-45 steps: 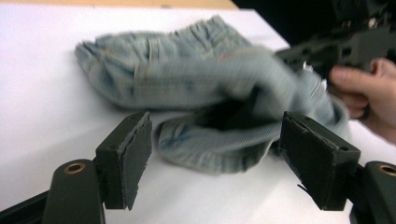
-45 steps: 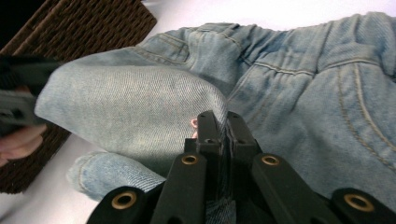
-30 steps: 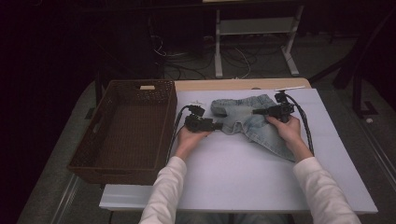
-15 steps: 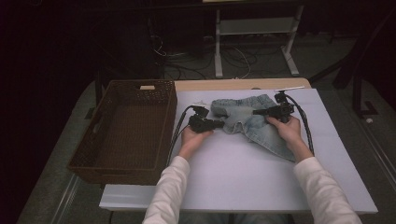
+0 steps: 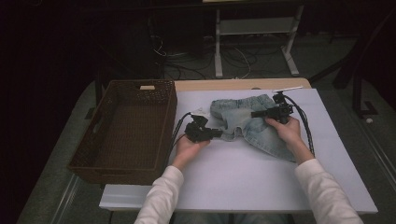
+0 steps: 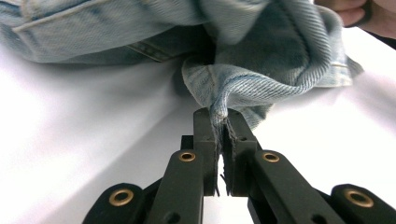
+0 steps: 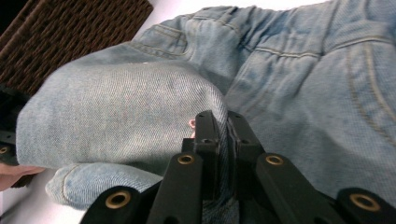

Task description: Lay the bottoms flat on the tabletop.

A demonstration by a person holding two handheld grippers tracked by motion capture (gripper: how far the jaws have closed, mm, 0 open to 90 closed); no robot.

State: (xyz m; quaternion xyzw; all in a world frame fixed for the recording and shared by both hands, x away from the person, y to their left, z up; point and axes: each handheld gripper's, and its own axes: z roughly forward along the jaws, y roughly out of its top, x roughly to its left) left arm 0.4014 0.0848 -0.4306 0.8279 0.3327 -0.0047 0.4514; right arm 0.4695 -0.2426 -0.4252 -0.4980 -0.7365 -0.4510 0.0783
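At frame centre, left gripper [image 5: 215, 133] fingers clench the denim shorts' [image 5: 254, 122] hem; right gripper [image 5: 258, 113] fingers clench their fabric.

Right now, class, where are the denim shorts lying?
In the high view the denim shorts lie on the white table, right of the wicker basket, between the left gripper and right gripper.

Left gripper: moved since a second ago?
Yes. The left gripper, shut on the denim shorts' hem, has pulled toward the person and slightly nearer the basket, dragging the hem along.
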